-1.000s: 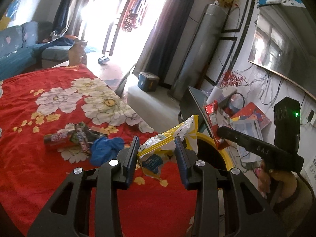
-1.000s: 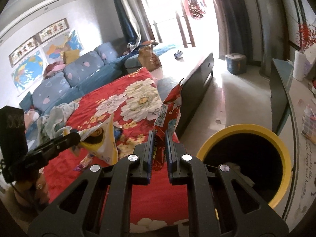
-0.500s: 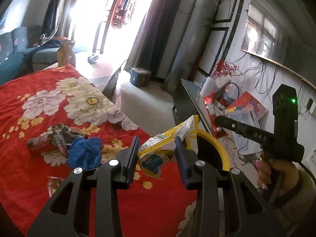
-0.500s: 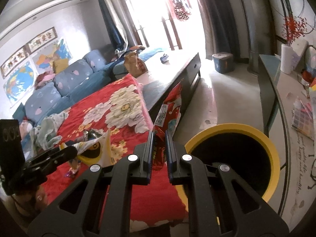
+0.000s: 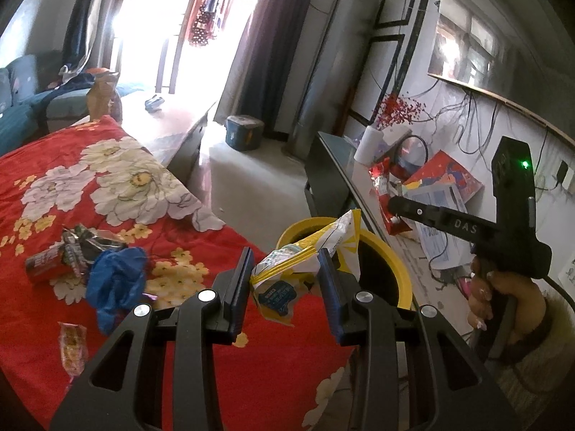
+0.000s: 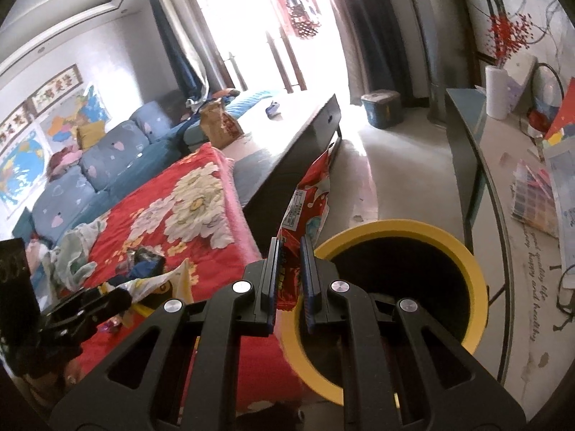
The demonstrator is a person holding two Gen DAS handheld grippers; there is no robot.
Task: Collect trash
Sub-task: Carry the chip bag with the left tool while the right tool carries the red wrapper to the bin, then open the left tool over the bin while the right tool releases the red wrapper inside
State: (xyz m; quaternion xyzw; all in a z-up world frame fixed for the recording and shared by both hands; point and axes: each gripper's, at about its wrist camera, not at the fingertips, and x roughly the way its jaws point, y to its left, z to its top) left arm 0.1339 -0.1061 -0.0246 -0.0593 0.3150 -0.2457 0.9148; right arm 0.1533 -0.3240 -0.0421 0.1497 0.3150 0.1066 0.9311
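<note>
My left gripper (image 5: 285, 276) is shut on a crumpled yellow and white snack bag (image 5: 309, 258), held above the red table edge next to the yellow-rimmed trash bin (image 5: 399, 273). My right gripper (image 6: 289, 262) is shut on a red snack wrapper (image 6: 309, 197) that stands up between its fingers, right beside the bin's rim (image 6: 470, 269). The right gripper also shows in the left wrist view (image 5: 393, 203), beyond the bin. More trash lies on the table: a blue glove (image 5: 115, 283), crushed wrappers (image 5: 72, 251) and a small packet (image 5: 73, 348).
A red floral cloth (image 5: 107, 186) covers the table. A dark side table (image 6: 503, 194) with papers stands right of the bin. A low dark bench (image 6: 294, 143), a blue sofa (image 6: 90, 176) and a blue box on the floor (image 6: 381, 107) lie farther off.
Both grippers have moved toward the bin with their wrappers still held; the bin's opening looms larger in the right wrist view.
</note>
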